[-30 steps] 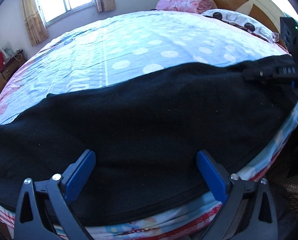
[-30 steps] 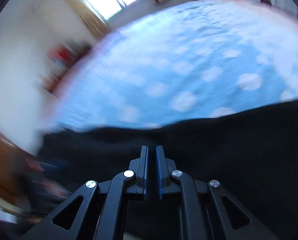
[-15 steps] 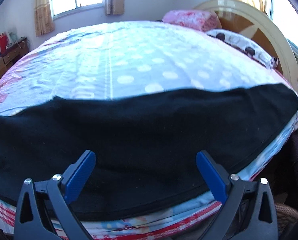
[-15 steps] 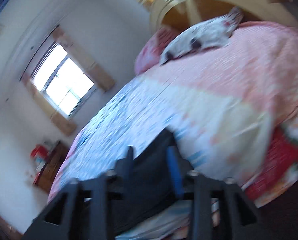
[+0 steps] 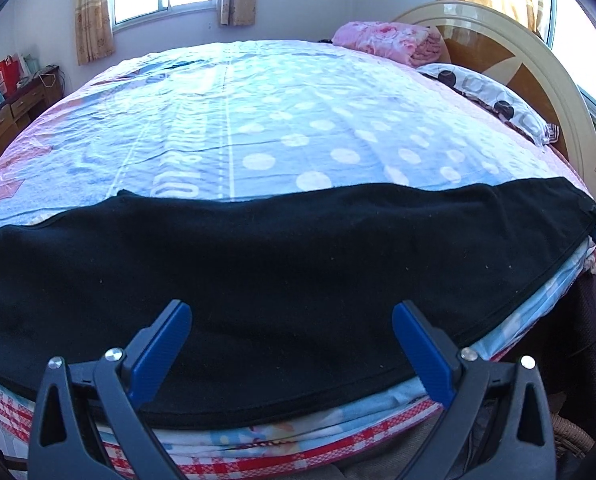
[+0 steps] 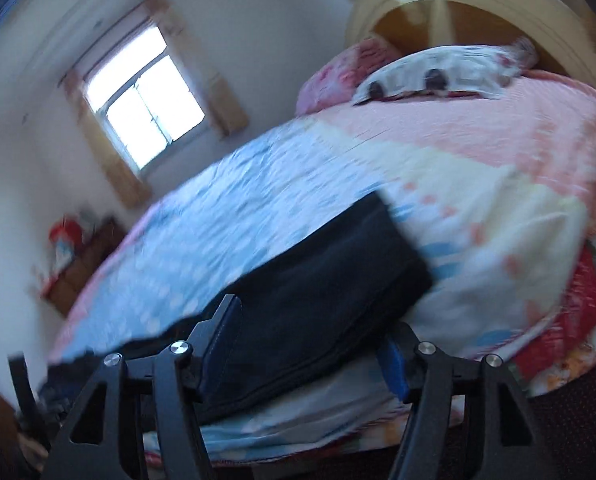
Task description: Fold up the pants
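hovering grippers (image 5: 290, 344) splayed over pants (image 5: 282, 264)

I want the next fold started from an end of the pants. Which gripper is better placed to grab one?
Probably right: the right gripper faces the pants' end edge with open jaws. The left gripper hovers open over their middle.

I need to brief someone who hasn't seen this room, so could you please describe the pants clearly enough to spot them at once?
Start from the big bed with the blue polka-dot sheet. Along its near edge, furthest from the arched headboard, lies a long flat strip of cloth: the pants. They are plain black, the only dark, unpatterned fabric on the bed, unlike the spotted pillow and pink floral blanket at the far end.
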A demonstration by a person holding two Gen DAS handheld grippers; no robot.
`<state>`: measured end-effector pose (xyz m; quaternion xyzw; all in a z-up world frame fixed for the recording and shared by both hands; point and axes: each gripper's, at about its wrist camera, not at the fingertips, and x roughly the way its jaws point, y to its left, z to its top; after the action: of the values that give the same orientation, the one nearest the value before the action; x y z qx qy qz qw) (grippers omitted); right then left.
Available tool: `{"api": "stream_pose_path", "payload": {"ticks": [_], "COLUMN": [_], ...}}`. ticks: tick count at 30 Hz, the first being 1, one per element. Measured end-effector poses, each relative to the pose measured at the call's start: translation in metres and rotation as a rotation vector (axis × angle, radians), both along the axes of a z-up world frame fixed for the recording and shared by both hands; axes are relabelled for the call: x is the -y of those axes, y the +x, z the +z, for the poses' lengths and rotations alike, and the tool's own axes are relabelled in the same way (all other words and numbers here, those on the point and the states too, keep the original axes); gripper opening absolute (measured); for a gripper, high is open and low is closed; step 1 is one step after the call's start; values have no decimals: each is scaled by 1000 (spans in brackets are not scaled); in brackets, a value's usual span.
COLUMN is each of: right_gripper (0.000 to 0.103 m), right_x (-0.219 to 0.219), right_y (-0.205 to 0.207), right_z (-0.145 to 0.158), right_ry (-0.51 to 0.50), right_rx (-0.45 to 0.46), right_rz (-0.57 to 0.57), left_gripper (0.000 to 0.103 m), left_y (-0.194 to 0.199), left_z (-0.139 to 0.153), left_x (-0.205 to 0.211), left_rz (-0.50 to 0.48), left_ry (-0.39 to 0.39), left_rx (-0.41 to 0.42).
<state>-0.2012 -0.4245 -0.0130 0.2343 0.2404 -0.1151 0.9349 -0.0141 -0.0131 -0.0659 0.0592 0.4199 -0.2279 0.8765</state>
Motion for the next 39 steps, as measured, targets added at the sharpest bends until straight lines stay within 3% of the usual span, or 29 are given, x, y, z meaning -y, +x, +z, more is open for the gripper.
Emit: {"api": "stream_pose_path", "payload": {"ticks": [2, 4, 6, 8, 10, 11, 13, 18, 21, 25, 29, 33, 39], "right_gripper": [55, 49, 8, 4, 4, 5, 5, 5, 5, 5, 6, 9, 7], "right_x": [-2, 14, 43, 62, 62, 57, 36, -49, -119, -209, -292, -327, -335], "right_y": [6, 3, -4, -10, -10, -8, 3, 46, 80, 119, 147, 145, 131], "right_z": [-1, -10, -29, -48, -48, -41, -20, 32, 39, 8, -48, -76, -72], "right_ry": [24, 154, 354, 506, 522, 472, 277, -64, -296, -493, -670, -943, -1067], "right_rx": [23, 76, 129, 174, 173, 145, 77, 20, -59, -131, -236, -227, -160], "right_rz": [16, -30, -97, -109, -109, -112, -108, 77, 205, 389, 538, 506, 506], "left_gripper": [103, 103, 102, 103, 103, 102, 103, 103, 103, 103, 103, 103, 103], "left_y": [0, 2, 3, 6, 7, 7, 9, 17, 21, 25, 26, 31, 38], "left_z": [0, -1, -1, 2, 6, 8, 14, 24, 25, 21, 17, 10, 1], "left_x": [-4, -7, -11, -17, -24, -27, -35, -65, -81, -102, -119, -135, -144], "left_rz": [7, 14, 27, 47, 68, 76, 101, 181, 225, 268, 299, 333, 350], "left_ry": [-5, -13, -30, -45, -55, -59, -66, -100, -126, -152, -164, -187, -212], "left_rx": [-5, -15, -27, -28, -15, -9, 8, 35, 35, 25, 29, 13, -17]}}
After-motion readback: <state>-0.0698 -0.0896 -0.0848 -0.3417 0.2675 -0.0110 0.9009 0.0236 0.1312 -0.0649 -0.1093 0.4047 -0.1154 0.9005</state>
